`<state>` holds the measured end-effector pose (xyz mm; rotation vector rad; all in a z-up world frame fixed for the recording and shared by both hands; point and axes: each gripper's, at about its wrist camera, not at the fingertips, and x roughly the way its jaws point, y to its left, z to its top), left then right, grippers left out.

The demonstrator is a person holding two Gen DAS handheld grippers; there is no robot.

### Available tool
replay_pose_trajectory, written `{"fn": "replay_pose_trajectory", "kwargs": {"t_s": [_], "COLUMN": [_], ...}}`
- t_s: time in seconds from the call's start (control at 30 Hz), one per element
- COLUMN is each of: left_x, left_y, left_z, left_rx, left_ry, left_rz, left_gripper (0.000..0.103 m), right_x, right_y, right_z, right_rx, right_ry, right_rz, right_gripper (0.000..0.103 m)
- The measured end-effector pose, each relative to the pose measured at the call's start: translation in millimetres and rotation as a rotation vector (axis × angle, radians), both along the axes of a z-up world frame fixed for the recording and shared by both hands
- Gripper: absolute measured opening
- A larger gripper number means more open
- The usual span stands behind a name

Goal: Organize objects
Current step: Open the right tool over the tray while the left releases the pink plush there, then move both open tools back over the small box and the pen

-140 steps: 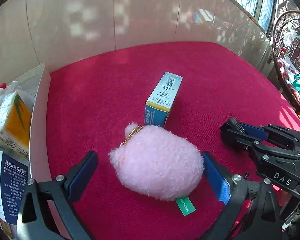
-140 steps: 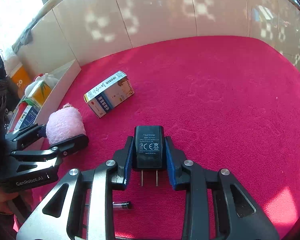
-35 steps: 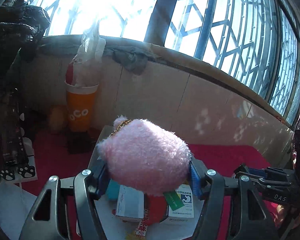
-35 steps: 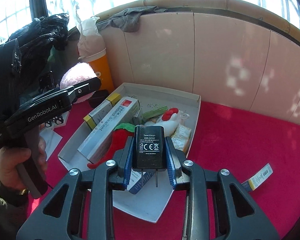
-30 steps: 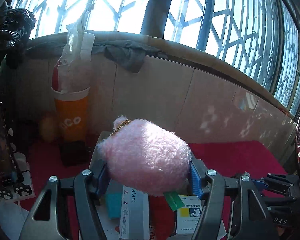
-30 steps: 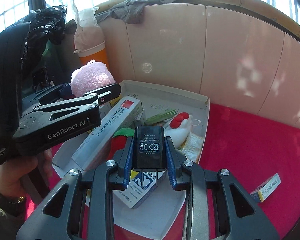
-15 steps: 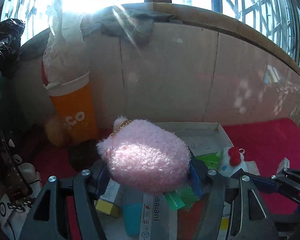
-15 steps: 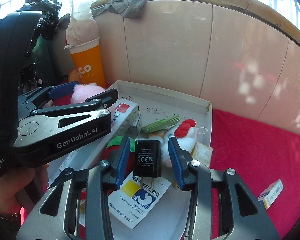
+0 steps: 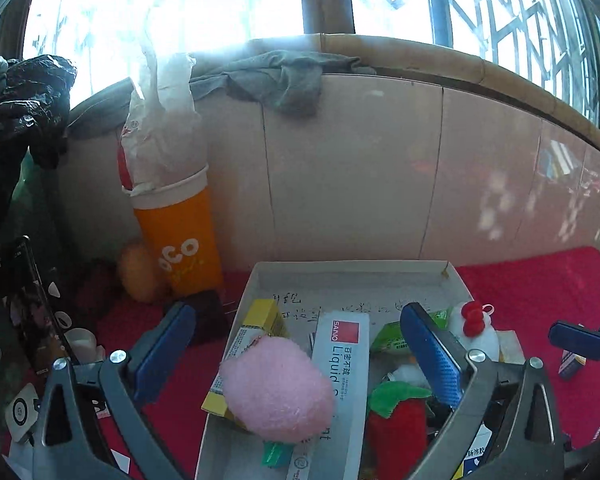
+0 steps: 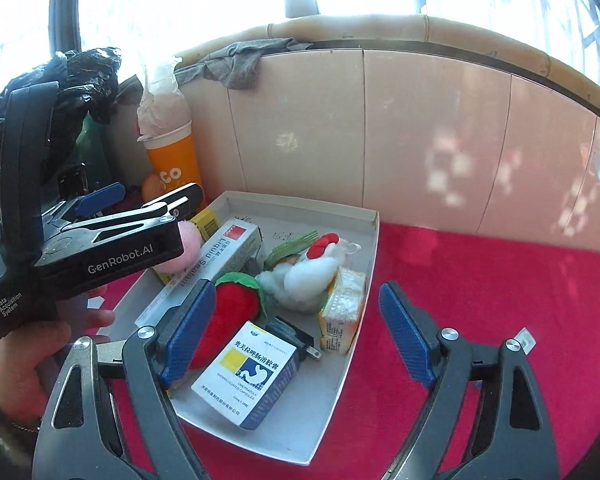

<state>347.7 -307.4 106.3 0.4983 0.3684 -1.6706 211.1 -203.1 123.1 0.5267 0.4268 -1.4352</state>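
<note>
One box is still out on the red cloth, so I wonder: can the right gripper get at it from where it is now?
Probably yes. The right gripper is open and empty, and the small box lies alone on the red cloth, outside the tray.

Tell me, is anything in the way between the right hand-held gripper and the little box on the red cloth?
Nothing visible is. The little box lies on bare red cloth, outside the tray. The open right hand-held gripper only has its own finger partly covering it.
</note>
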Motion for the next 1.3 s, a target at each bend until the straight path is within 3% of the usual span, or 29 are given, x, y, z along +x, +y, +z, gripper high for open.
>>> {"fn": "replay_pose_trajectory", "kwargs": {"t_s": [0.23,0.4,0.67,0.77,0.83,0.97,1.03,1.1,1.2,1.3], "left_x": [0.7,-15.0,-57.8,-86.7,-114.2,-168.1,-183.9,-194.9,-207.8,-216.6], "left_y": [34.3,58.7,105.0,121.0,131.7,159.5,166.9,169.5,169.1,172.2], "left_z": [19.9,31.8,38.3,23.3,5.2,-36.7,-53.3,-65.2,-78.3,-85.4], "left_rx": [-0.07,-0.099,-0.122,-0.074,-0.012,0.05,0.101,0.147,0.191,0.244], "left_ry": [0.082,0.102,0.135,0.114,0.059,-0.13,-0.155,-0.164,-0.207,-0.202], "left_rz": [-0.017,-0.083,-0.278,-0.399,-0.499,-0.65,-0.703,-0.739,-0.77,-0.825], "left_gripper": [0.103,0.103,0.103,0.103,0.103,0.103,0.103,0.103,0.103,0.102], "right_x": [-41.5,-107.9,-214.5,-243.1,-267.7,-333.4,-361.3,-378.6,-390.1,-387.8], "right_y": [45.4,88.4,153.1,173.9,201.5,286.9,336.9,374.9,395.5,379.6], "right_z": [23.9,39.6,18.5,15.4,23.7,49.7,58.4,62.4,64.9,63.9], "right_rx": [-0.08,-0.136,-0.102,-0.097,-0.132,-0.245,-0.314,-0.365,-0.401,-0.389], "right_ry": [-0.027,-0.08,-0.199,-0.194,-0.158,-0.087,-0.095,-0.124,-0.159,-0.199], "right_rz": [-0.059,-0.184,-0.422,-0.503,-0.608,-0.957,-1.136,-1.244,-1.282,-1.198], "right_gripper": [0.085,0.085,0.085,0.085,0.085,0.085,0.085,0.085,0.085,0.085]}}
